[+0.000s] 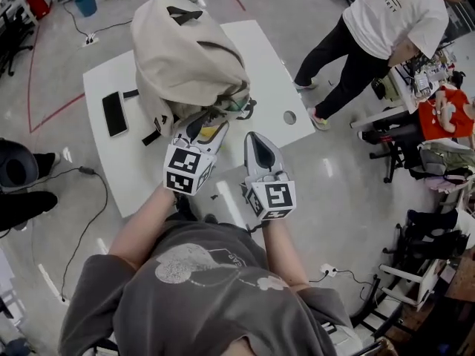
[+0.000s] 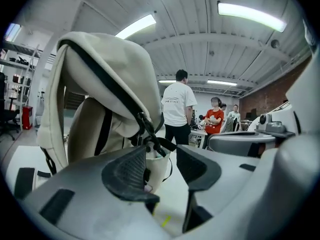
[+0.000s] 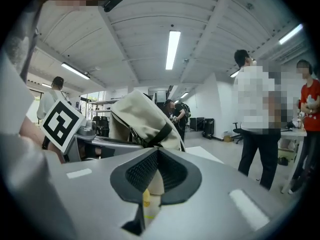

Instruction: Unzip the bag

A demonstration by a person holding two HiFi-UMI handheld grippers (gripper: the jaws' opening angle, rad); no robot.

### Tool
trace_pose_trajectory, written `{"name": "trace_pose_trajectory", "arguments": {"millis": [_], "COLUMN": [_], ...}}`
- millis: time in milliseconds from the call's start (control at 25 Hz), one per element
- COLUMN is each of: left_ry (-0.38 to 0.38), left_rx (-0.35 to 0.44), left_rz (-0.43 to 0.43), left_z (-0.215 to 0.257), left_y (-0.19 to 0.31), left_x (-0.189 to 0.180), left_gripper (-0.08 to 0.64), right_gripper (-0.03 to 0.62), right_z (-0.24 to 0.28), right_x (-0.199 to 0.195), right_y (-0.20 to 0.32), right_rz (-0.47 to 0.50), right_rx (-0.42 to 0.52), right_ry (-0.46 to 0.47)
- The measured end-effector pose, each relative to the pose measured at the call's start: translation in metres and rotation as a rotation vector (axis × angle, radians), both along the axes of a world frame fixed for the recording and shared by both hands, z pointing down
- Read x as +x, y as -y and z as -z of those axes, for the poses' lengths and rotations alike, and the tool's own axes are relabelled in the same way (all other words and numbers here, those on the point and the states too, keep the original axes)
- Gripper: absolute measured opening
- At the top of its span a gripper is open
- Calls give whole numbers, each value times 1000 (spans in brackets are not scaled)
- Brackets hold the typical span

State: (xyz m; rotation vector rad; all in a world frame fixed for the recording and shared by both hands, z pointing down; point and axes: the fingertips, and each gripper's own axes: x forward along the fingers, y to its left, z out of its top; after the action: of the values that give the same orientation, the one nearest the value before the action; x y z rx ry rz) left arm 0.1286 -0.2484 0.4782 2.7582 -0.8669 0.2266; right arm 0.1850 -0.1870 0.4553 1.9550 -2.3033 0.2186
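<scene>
A beige fabric bag with black straps stands bulging on the white table. My left gripper is at the bag's near end with its jaws open. In the left gripper view the bag fills the left half, and its black zipper pull and strap ends hang just beyond the gap of the left gripper, untouched by the pads. My right gripper is shut and empty, over the table edge to the right of the bag. In the right gripper view the bag rises behind the closed tips of the right gripper.
A black phone lies on the table left of the bag, and a round hole is at the table's right corner. A person in a white shirt stands beyond the table on the right. Cables and a blue bin are on the floor.
</scene>
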Motion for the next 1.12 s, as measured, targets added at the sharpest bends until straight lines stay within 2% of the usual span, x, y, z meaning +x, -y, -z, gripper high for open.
{"name": "trace_pose_trajectory", "arguments": {"millis": [120,320,520,680,880,960,1120], "left_ry": [-35,-55,-78,-74,-106,-122,-104], "left_rx": [-1,-30,-103,-104,-76,-82,-74], "left_rz": [7,5,-65,-107,-77,-62,-55], "left_z": [5,6,3,13,40,47,53], "left_y": [8,19,17,2,-11,-10,-10], "left_x": [3,2,-2,-9,-24,-29,-34], "left_gripper": [180,47,40,38,37,37,36], "right_gripper": [0,0,0,0,0,0,2], "right_z": [-5,-12,-19,-16,-7,-2,8], "right_x": [2,1,-4,-6,-11,-21,-49], "right_y": [7,15,24,31,48,54,56], "right_rz": [-24,-56,-40,20,135,200,330], "right_rx": [-12,-26,-35,-27,7,33,94], "right_ry": [-1,-8,-33,-49,-65,-112,-234]}}
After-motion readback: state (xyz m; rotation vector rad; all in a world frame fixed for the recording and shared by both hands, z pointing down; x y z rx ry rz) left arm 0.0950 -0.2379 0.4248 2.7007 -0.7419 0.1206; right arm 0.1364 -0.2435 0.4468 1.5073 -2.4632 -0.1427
